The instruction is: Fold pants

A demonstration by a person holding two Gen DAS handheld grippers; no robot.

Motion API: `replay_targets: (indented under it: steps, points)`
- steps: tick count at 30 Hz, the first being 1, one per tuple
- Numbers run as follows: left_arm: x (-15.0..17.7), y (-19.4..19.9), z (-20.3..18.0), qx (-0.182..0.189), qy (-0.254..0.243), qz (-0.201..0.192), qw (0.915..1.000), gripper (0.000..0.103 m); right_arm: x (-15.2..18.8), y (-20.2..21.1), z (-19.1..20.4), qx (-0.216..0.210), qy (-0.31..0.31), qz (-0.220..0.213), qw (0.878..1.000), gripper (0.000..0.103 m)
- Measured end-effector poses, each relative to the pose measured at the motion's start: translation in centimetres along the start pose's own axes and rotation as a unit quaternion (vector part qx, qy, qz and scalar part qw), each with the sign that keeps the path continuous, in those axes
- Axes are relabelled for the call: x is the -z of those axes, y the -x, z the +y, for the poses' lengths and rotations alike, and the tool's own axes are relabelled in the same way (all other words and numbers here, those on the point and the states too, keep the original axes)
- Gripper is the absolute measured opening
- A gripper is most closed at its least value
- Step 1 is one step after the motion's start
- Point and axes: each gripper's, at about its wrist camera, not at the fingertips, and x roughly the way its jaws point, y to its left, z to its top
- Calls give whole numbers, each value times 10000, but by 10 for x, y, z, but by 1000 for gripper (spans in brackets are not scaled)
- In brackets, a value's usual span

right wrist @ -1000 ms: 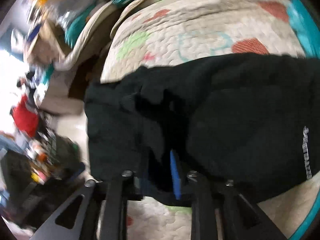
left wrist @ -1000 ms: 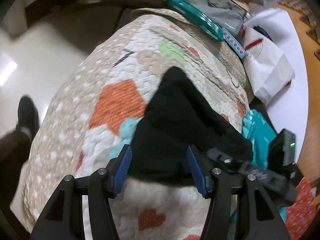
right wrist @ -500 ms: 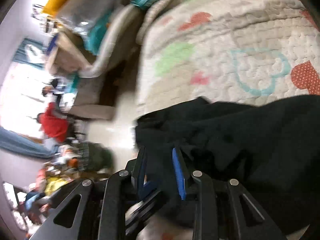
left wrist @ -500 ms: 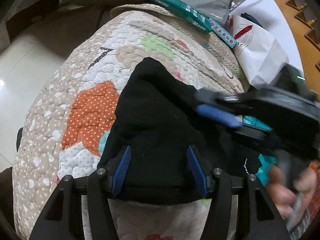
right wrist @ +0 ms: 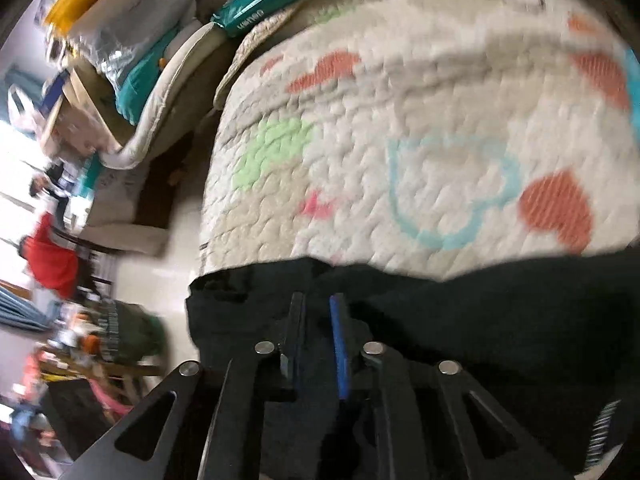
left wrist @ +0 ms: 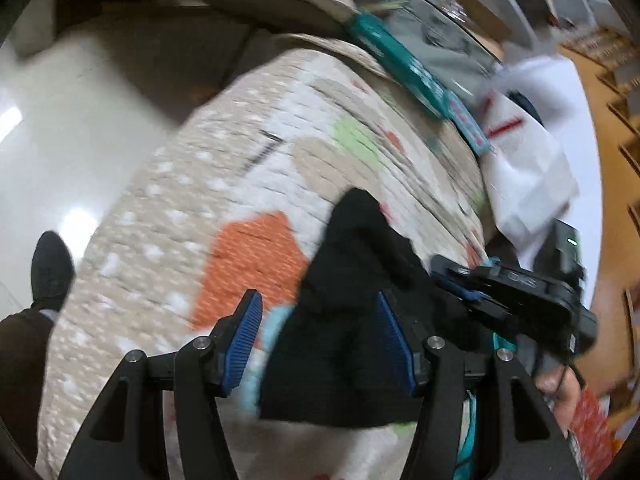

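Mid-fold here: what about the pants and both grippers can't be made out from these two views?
- Right wrist view: motion blur and the right gripper hide the black pants' fold lines; the bottom edge cuts off their near part.
- Left wrist view: whether the open left gripper touches the pants; blurred.

Two black handheld grippers with blue-padded fingers, one spread and one pinched.

The left gripper holds its jaws wide apart, angled downward. The right gripper has its jaws nearly together, clamped on black fabric; its body sits at the left gripper's right.
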Motion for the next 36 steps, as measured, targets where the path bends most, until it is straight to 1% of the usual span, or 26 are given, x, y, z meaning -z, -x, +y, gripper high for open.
replay_targets:
  steps: [1, 2, 3, 5, 7, 9, 11, 12, 14, 15, 16, 17, 18, 19, 20, 21, 25, 28, 31, 34, 36]
  points:
    - [-1, -1, 4, 56, 134, 39, 9999, 58, -2, 2, 6, -17, 139, -22, 9999, 43]
    - [-1, -3, 7, 118, 242, 101, 9996, 58, -5, 4, 11, -63, 258, -19, 9996, 53]
    - [-1, -6, 9, 159, 299, 165, 9993, 58, -7, 5, 19, -116, 393, -3, 9992, 58]
    - [3, -13, 7, 168, 283, 288, 9990, 58, -11, 1, 37, -159, 728, 67, 9972, 60]
    - [7, -19, 1, 149, 141, 374, 9991, 58, -15, -12, 62, 25, 1194, 188, 9927, 60]
    - [11, -24, -5, 145, -6, 453, 9989, 58, -13, -26, 83, 233, 1721, 325, 9843, 60]
    - [15, -28, -11, 42, -184, 470, 9987, 59, -8, -46, 105, 463, 2278, 573, 9709, 60]
    - [16, -28, -13, -6, -253, 446, 9987, 61, -4, -50, 110, 525, 2432, 632, 9665, 60]
    - [19, -29, -17, -104, -329, 419, 9985, 61, 3, -67, 124, 735, 2864, 715, 9526, 60]
    - [20, -29, -17, -144, -353, 420, 9984, 58, 7, -75, 130, 807, 3027, 781, 9464, 50]
    - [21, -30, -19, -278, -420, 418, 9979, 51, 10, -79, 134, 814, 3126, 893, 9422, 31]
    - [22, -31, -22, -514, -566, 431, 9961, 31, 14, -84, 137, 809, 3196, 1059, 9381, 6]
    - [23, -32, -24, -633, -681, 465, 9946, 22, 19, -85, 141, 915, 3340, 1007, 9327, 6]
    - [23, -31, -24, -635, -670, 468, 9946, 21, 22, -85, 144, 967, 3456, 995, 9281, 6]
    - [23, -30, -24, -637, -645, 467, 9948, 18, 24, -84, 145, 972, 3451, 985, 9283, 5]
    - [23, -29, -23, -629, -602, 479, 9950, 18, 23, -83, 146, 956, 3390, 959, 9310, 5]
    - [18, -27, -14, -537, -310, 540, 9966, 16, 17, -76, 154, 826, 3179, 798, 9412, 4]
    - [13, -21, -8, -584, -202, 464, 9970, 14, 17, -80, 170, 742, 3228, 780, 9403, 4]
    - [10, -18, -1, -561, -72, 467, 9973, 14, 16, -86, 179, 790, 3250, 786, 9391, 4]
    - [12, -18, 0, -482, -39, 506, 9975, 14, 13, -90, 166, 897, 3104, 825, 9428, 5]
    - [16, -15, -3, -462, -69, 534, 9975, 15, 11, -89, 145, 1008, 2860, 845, 9491, 5]
